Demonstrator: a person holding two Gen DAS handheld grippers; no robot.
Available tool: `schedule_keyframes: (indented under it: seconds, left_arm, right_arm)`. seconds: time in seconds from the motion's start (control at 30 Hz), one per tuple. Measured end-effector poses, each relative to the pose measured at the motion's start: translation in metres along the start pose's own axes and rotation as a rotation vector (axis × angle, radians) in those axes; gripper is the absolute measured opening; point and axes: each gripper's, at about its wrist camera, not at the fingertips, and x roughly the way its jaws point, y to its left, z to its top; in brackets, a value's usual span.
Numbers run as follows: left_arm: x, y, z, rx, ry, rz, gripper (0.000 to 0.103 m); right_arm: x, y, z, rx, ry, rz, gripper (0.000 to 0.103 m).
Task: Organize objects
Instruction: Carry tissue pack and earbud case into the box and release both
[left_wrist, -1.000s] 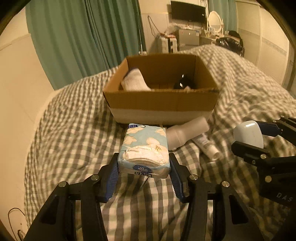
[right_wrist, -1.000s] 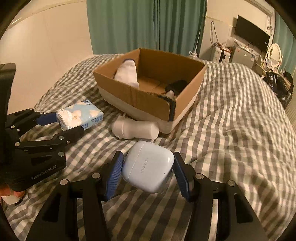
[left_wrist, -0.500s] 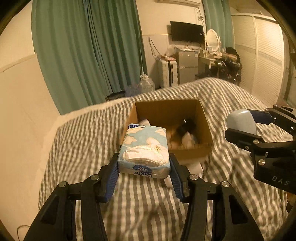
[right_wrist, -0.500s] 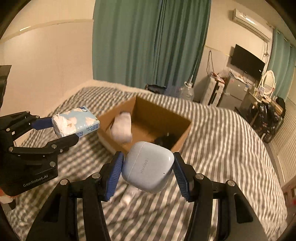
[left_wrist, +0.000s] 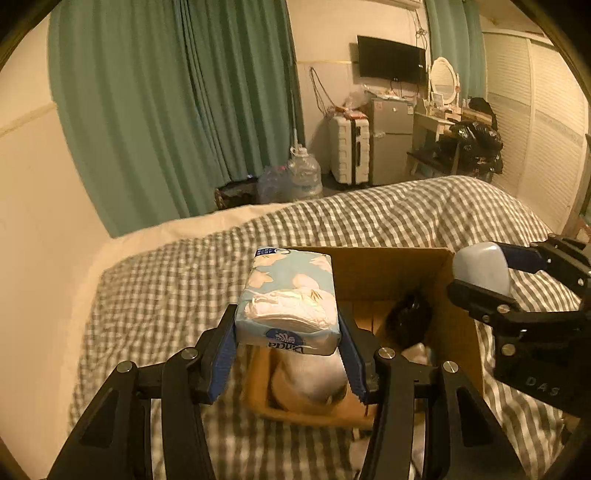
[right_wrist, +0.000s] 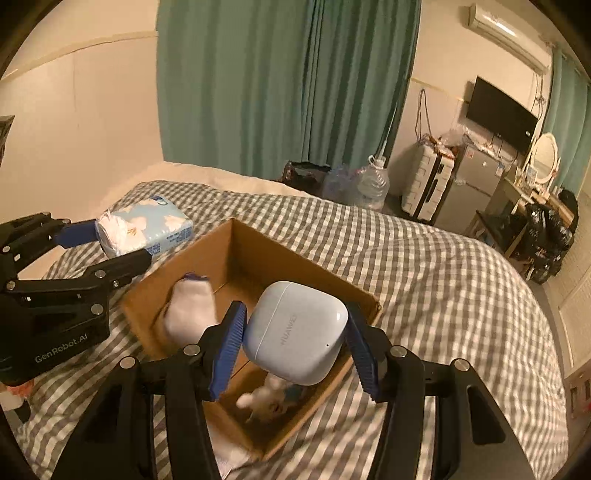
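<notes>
My left gripper (left_wrist: 288, 354) is shut on a light-blue tissue pack (left_wrist: 290, 299) and holds it above the left end of the open cardboard box (left_wrist: 388, 269). It also shows in the right wrist view (right_wrist: 144, 229). My right gripper (right_wrist: 295, 350) is shut on a white earbud case (right_wrist: 295, 332), held above the box (right_wrist: 255, 254); the case shows in the left wrist view (left_wrist: 480, 269). Inside the box lie a white sock (right_wrist: 188, 314), a black item (left_wrist: 410, 317) and a small white thing (right_wrist: 266, 398).
The box sits on a bed with a grey checked cover (right_wrist: 424, 266). Green curtains (left_wrist: 177, 110), a water jug (left_wrist: 303, 177), a suitcase (left_wrist: 349, 147) and a small fridge (left_wrist: 391, 140) stand beyond the bed. A wall runs along the left.
Both grippers have risen from the bed and moved forward over the box, each still holding its item. The bottle and tube in front of the box have dropped out of view.
</notes>
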Motion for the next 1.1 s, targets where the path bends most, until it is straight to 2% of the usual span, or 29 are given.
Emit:
schedule_keyframes:
  seconds: [0.13,0.23,0.33,0.53,0.7,0.77,0.83,1.0,1.1]
  left_arm:
    - [0.037,-0.008,0.001,0.031,0.021,0.026,0.052]
    - [0.06,-0.008,-0.001,0.016,0.05,0.011,0.052]
    - [0.078,-0.009,-0.001,-0.002,0.067,0.009,0.052]
    - [0.092,-0.02,0.005,0.044,0.037,-0.008,0.053]
    - [0.094,-0.015,0.015,-0.011,0.067,-0.05,0.058]
    - [0.084,-0.01,0.017,-0.033,0.072,-0.059,0.067]
    - [0.068,-0.004,0.021,-0.054,0.057,-0.062,0.085]
    - [0.016,0.004,0.025,-0.059,-0.002,-0.046,0.096]
    - [-0.017,0.004,0.028,-0.033,-0.032,-0.041,0.099]
  right_arm:
    - [0.043,-0.006,0.001,-0.005,0.04,-0.013,0.054]
    - [0.069,-0.009,-0.004,-0.002,0.067,0.012,0.054]
    - [0.084,-0.009,-0.012,-0.003,0.083,0.035,0.054]
    - [0.097,-0.012,-0.023,0.001,0.099,0.063,0.054]
    - [0.079,-0.021,-0.022,0.027,0.053,0.074,0.057]
    - [0.065,-0.022,-0.015,0.023,0.024,0.067,0.071]
    - [0.048,-0.021,-0.011,0.023,-0.004,0.052,0.073]
    - [-0.002,-0.022,-0.003,0.025,-0.05,0.024,0.079]
    - [-0.039,-0.024,0.001,0.03,-0.087,-0.006,0.082]
